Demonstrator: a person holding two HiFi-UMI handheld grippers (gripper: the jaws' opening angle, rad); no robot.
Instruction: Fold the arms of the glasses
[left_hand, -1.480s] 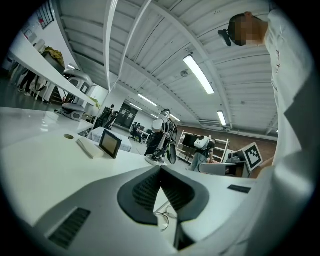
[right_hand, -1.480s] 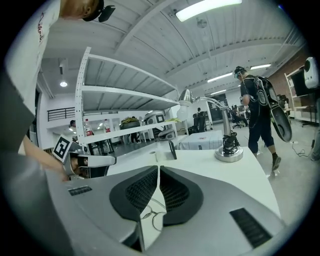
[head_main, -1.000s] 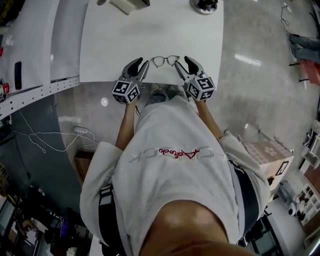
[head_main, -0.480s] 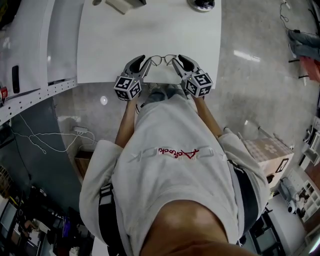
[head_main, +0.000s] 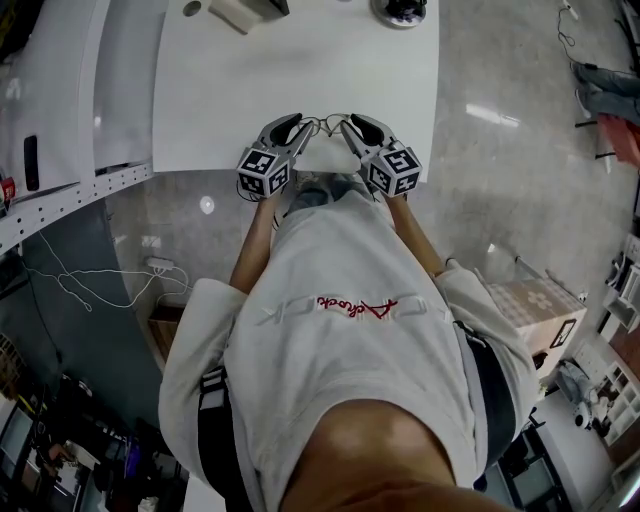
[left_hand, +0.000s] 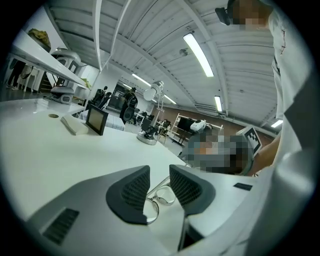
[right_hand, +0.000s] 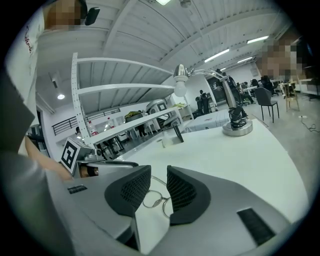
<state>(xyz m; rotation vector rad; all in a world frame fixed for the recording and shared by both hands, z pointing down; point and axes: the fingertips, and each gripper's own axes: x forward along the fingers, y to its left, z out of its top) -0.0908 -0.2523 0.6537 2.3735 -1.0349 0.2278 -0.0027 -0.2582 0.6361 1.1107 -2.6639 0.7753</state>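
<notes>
Thin wire-framed glasses (head_main: 322, 123) lie on the white table (head_main: 250, 90) near its front edge, arms toward me. My left gripper (head_main: 298, 128) comes in from their left end and my right gripper (head_main: 346, 127) from their right end. In the left gripper view the lenses (left_hand: 163, 199) show in the gap of my left gripper (left_hand: 159, 181), whose jaws stand apart. In the right gripper view the glasses (right_hand: 154, 199) lie between the jaws of my right gripper (right_hand: 158, 176). Those jaws have just been closing, with a gap still showing; no pad visibly presses on the frame.
A desk lamp base (head_main: 400, 10) stands at the table's far edge, also seen as the lamp (right_hand: 237, 127) in the right gripper view. A small dark stand (left_hand: 96, 120) and a white block (head_main: 232, 12) sit at the far left. White shelving (head_main: 60, 120) runs along the left.
The left gripper has moved right, in toward the glasses' left end. The right gripper has edged slightly left, closer around the right end.
</notes>
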